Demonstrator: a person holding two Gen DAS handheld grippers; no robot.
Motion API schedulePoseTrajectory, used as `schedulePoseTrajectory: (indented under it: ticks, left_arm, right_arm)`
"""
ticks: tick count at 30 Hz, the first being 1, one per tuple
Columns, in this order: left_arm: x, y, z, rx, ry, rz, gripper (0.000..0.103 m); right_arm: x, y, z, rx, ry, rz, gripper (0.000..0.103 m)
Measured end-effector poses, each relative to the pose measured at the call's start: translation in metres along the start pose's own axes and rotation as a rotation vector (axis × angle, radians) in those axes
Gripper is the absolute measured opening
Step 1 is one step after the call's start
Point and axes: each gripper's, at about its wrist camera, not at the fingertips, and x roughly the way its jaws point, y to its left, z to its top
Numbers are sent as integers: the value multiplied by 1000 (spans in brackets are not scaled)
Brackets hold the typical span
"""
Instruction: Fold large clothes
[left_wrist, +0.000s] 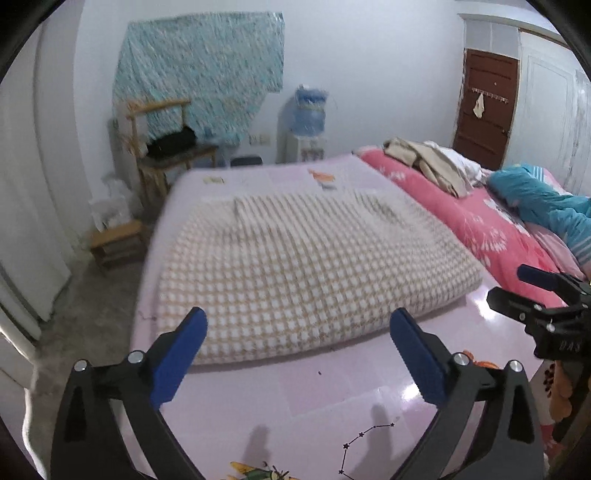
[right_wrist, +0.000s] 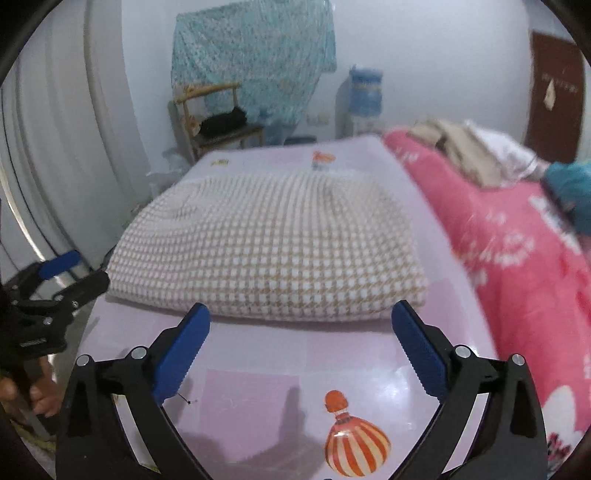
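While it lies folded flat on the pink surface, these lines place what shows around it.

Garment: the checked beige-and-white garment (left_wrist: 295, 273) (right_wrist: 273, 251) is a thick folded rectangle across the middle of the pink patterned bed cover (left_wrist: 332, 398) (right_wrist: 258, 354), its near fold facing both tools.
Left tool: the left tool (left_wrist: 297, 354) (right_wrist: 70, 269) hangs just short of the near fold, jaws wide apart, nothing between the blue pads.
Right tool: the right tool (right_wrist: 300, 350) (left_wrist: 517, 284) sits likewise before the near fold, jaws spread wide and empty, clear of the cloth.
Hidden: both views are blurred; the garment's far edge and its layers cannot be made out. The fingers of a hand (right_wrist: 37, 398) show only partly at the left rim of the right wrist view.
Edges: the garment's left side reaches close to the bed's left edge; on its right a bare pink strip runs beside a red floral quilt (left_wrist: 461, 218) (right_wrist: 517, 251).
Open room: bare cover lies between the near fold and the near edge of the bed.
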Motion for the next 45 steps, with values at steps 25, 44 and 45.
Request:
schedulePoseTrajectory:
  ticks: [25, 44, 45]
  left_arm:
    - [-19, -17, -7, -121, 97, 237, 97]
    - [16, -14, -14, -137, 259, 288, 97]
    - [17, -14, -14, -137, 261, 288, 97]
  right_arm:
    - [-24, 4, -11, 25, -43, -147, 95]
    - [20, 4, -21, 50, 139, -103, 95]
    - [22, 3, -21, 52, 146, -102, 95]
